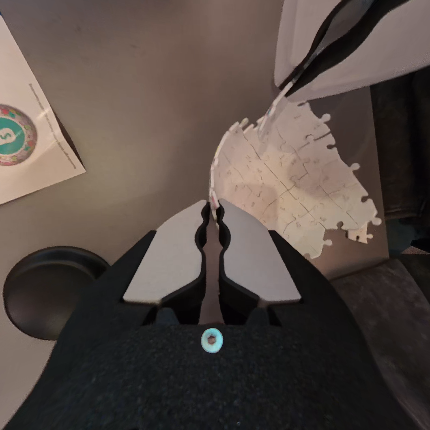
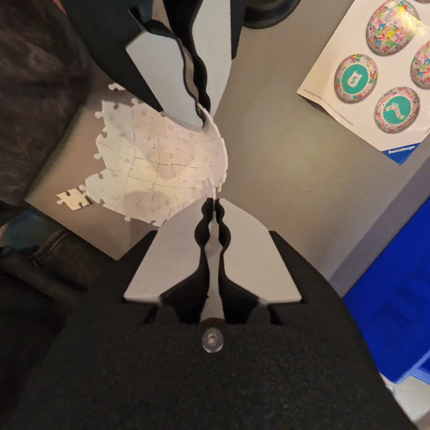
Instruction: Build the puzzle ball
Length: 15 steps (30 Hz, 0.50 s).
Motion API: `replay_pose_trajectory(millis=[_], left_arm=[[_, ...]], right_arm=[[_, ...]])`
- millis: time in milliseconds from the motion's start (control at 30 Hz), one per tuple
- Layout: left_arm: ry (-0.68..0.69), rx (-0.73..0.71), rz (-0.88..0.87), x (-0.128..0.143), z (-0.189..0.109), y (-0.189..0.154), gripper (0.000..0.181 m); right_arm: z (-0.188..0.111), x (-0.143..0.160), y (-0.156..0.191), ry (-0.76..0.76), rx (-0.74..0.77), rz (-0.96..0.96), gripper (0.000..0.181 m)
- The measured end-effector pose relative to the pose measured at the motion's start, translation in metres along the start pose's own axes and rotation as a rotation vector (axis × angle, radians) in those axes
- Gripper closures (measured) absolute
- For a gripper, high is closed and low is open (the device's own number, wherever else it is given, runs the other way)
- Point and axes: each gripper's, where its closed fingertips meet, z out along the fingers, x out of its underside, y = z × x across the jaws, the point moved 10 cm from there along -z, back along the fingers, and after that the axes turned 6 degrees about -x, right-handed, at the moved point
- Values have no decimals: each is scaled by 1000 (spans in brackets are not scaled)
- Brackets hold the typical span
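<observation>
Left wrist view first: the left gripper (image 1: 213,209), black with pale grey finger plates, sits low in the centre of the frame, its fingers pressed nearly together and pinching the lower rim of the curved white shell of joined puzzle pieces (image 1: 290,179). That shell fans up and to the right of the fingertips, its plain inner face towards the camera, knobs and notches along its right edge. At the upper right of the frame the right gripper (image 1: 287,89) comes in slanted, closed on a single pale piece (image 1: 271,114) at the shell's top edge; motion blur hides whether that piece is already locked in. A printed sheet with a teal and pink ball picture (image 1: 30,139) lies at the left edge, a round black dish (image 1: 46,290) at the lower left, both on the grey-brown tabletop (image 1: 151,104).

Right wrist view now: the right gripper (image 2: 214,202) is in the centre, fingers squeezed on the shell's edge piece, and the shell (image 2: 151,162) spreads to the left of its tips. Opposite, from the top of the frame, the left gripper (image 2: 202,114) clamps the shell's far rim. One piece (image 2: 72,197) juts out at the shell's lower left. The sheet (image 2: 363,93) shows several ball pictures at the upper right; a blue box (image 2: 395,290) fills the right edge.
</observation>
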Motion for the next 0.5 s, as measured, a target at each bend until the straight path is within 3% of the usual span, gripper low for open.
replay_pose_trajectory(millis=[267, 500], left_arm=[[18, 29, -22, 5, -7, -5, 176], [23, 58, -28, 6, -7, -8, 175]], right_arm=[[8, -8, 2, 103, 112, -12, 179], [15, -6, -1, 97, 96, 5, 179]])
